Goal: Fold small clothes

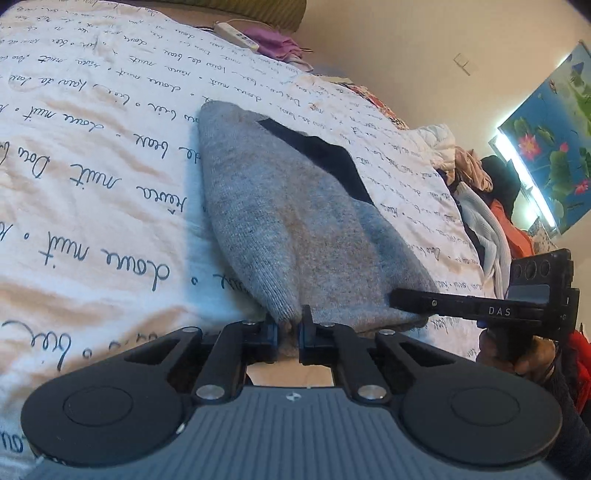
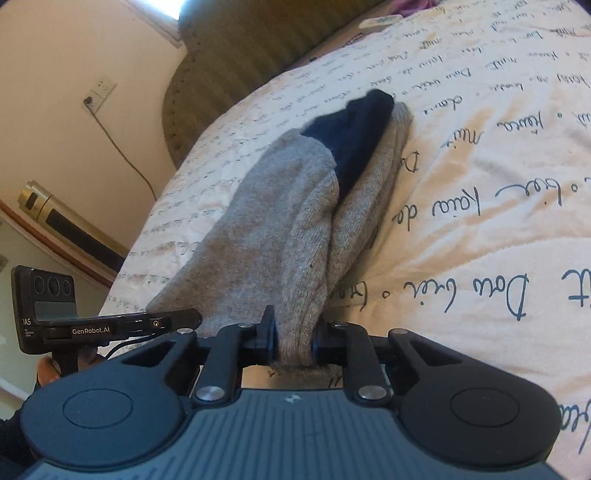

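Observation:
A grey knitted sock with a dark navy patch lies stretched along a white bedspread printed with handwriting. My left gripper is shut on its near edge, the fabric pinched between the blue pads. In the left wrist view my right gripper comes in from the right and bites the same end of the grey sock. Seen from the right wrist, the grey sock rises toward its navy toe, and my right gripper is shut on a thick fold of it. The left gripper enters that view from the left.
A heap of loose clothes sits at the bed's right edge under a flower poster. A white remote and purple cloth lie at the far end. An olive headboard, a wall socket with cable and a gold bottle show on the left.

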